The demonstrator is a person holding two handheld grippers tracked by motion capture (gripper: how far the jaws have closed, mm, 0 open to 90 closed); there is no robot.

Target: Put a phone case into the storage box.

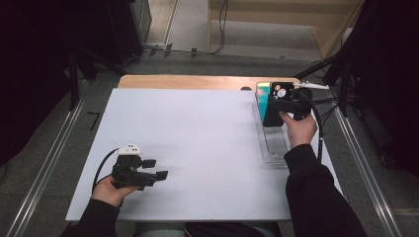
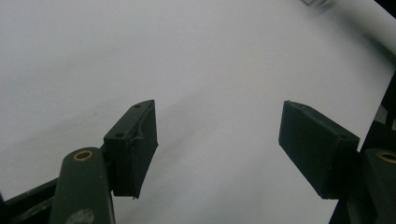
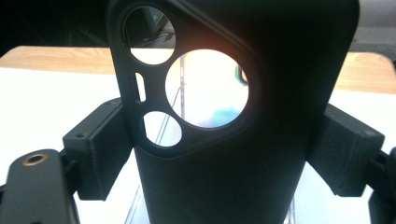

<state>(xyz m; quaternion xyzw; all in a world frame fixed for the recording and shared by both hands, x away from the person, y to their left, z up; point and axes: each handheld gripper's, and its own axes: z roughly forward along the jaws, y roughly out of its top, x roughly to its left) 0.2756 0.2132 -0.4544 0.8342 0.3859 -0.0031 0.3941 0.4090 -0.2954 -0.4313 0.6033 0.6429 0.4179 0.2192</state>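
Two tools over the white counter (image 1: 188, 148): right tool (image 1: 276, 106) near the far right corner, clamped on both sides of a black phone case (image 1: 274, 101) with round camera cut-outs, held above a clear tray (image 1: 274, 148) along the right edge. Just behind the case, something shiny and iridescent (image 1: 262, 91), not identifiable. Left tool (image 1: 157, 169) near the front left corner, jaws wide apart, nothing between them, above bare white surface.
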